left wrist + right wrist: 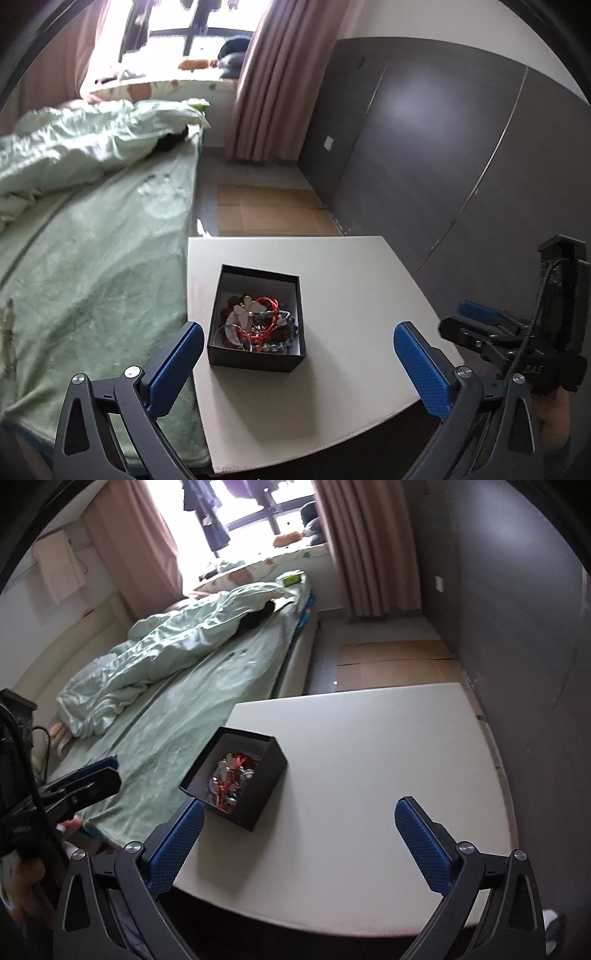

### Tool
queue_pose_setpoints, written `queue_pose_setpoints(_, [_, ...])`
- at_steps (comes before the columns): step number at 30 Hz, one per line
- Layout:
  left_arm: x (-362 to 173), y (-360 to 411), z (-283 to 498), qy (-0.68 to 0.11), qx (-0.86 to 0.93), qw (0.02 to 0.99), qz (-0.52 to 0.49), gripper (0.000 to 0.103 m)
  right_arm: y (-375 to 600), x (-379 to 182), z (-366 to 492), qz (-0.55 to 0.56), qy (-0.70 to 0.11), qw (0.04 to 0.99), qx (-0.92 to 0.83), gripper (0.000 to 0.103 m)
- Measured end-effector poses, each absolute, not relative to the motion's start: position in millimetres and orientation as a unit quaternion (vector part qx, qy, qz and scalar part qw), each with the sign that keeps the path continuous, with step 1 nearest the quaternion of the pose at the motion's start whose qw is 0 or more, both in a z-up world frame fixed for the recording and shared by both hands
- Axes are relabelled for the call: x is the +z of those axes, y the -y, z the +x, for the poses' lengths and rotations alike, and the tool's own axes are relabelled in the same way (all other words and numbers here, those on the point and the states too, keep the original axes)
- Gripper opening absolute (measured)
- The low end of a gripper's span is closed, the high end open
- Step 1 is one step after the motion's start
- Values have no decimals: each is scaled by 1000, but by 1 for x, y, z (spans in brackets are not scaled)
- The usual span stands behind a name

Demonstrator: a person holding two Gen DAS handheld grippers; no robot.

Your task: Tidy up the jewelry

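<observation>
A small black box (255, 360) with a white lining stands on the white table (351, 295), near its left edge. It holds a tangle of jewelry (258, 325): red cord, beaded bracelets, white butterfly-shaped pieces. My left gripper (299, 347) is open and empty, above the table's near edge, with the box between its fingers and a little ahead. In the right wrist view the box (266, 790) and jewelry (231, 779) sit ahead and left of my right gripper (299, 823), which is open and empty.
A bed with a green sheet (92, 266) and rumpled quilt (85, 147) touches the table's left side. A dark grey wall (443, 147) runs along the right. Flattened cardboard (266, 214) lies on the floor beyond the table. The right gripper shows in the left wrist view (480, 317).
</observation>
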State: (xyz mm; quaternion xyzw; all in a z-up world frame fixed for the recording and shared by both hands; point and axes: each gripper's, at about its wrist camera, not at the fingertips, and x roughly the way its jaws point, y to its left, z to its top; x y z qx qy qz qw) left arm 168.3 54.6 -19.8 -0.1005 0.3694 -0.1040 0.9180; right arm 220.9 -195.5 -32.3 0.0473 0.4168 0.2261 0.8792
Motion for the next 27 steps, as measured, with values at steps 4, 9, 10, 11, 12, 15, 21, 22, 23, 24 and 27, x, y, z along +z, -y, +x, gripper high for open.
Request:
queue_pose_setpoints(4, [-15,-42,154,-362,-100,922,-89,103,215,-27,202,64,-398,889,217,103])
queue_pose_setpoints(9, [-1,-28,128,-329,-98,935,-85,103,236,-21,180,80,-379,898,211,103])
queue_pose_setpoints(10, [2,-26,124,-325,-95,937,-81,103,239,-19,176,85,-375,899,212,103])
queue_pose_setpoints(11, [5,-23,117,-319,-90,940,-75,103,244,-17,171,90,-370,900,212,103])
queue_pose_setpoints(12, [8,-20,112,-314,-88,943,-73,103,248,-15,167,94,-366,901,211,103])
queue_pose_setpoints(15, [14,-17,96,-297,-89,947,-77,103,259,-9,154,95,-354,907,207,103])
queue_pose_setpoints(21, [23,-1,68,-284,-86,953,-62,103,276,1,125,94,-337,914,206,103])
queue_pose_setpoints(22, [25,2,63,-282,-85,954,-58,103,278,2,119,95,-334,915,206,103])
queue_pose_setpoints(23, [27,4,59,-279,-83,955,-55,103,279,4,115,95,-333,915,207,103])
queue_pose_setpoints(24, [29,7,52,-274,-81,957,-51,103,281,5,110,94,-331,916,208,103])
queue_pose_setpoints(27, [34,11,40,-268,-73,960,-41,103,282,9,96,87,-326,917,213,103])
